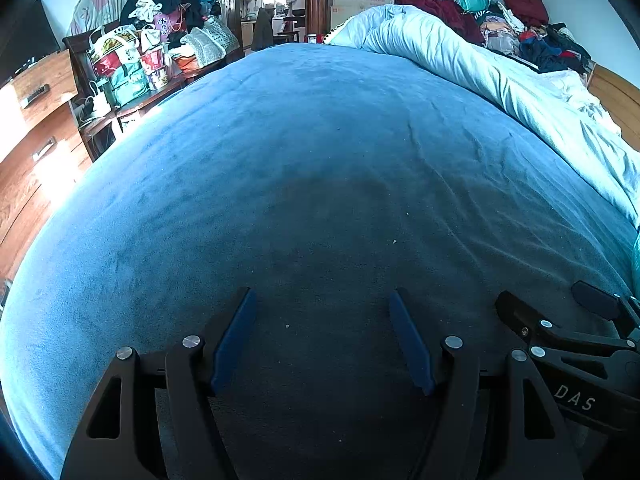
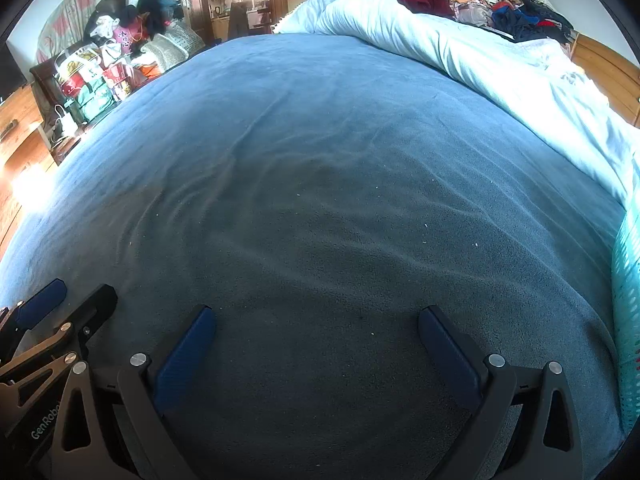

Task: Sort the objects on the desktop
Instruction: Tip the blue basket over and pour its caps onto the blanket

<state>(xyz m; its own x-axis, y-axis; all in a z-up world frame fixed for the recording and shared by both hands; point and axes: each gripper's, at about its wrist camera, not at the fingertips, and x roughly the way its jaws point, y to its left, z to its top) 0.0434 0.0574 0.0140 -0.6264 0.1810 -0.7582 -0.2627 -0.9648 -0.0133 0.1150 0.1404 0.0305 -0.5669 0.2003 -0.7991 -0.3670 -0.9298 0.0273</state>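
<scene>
- Two grippers hang over a bed covered with a blue blanket (image 1: 320, 152), side by side and close together, both tilted down at it.
- Our left gripper (image 1: 323, 300) has its jaws apart with nothing but blanket between its blue pads (image 1: 236, 340); they are partly spread, not at their widest.
- Our right gripper (image 2: 316, 312) stands wide open too, and we see only bare blanket between its pads (image 2: 184, 356).
- Each gripper shows in the other's view: the right one at the near right edge of the left wrist view, the left one at the near left edge of the right wrist view.
- We cannot see any desktop thing to sort on the blanket near the grippers.
- A pale quilt (image 1: 460, 60) lies rolled along the far right of the bed, with a heap of clothes (image 1: 532, 36) behind it.
- A teal mesh basket (image 2: 628, 320) sits at the right edge of the bed.
- On the far left stands a cluttered side table (image 1: 132, 80) piled with bags and clothes.
</scene>
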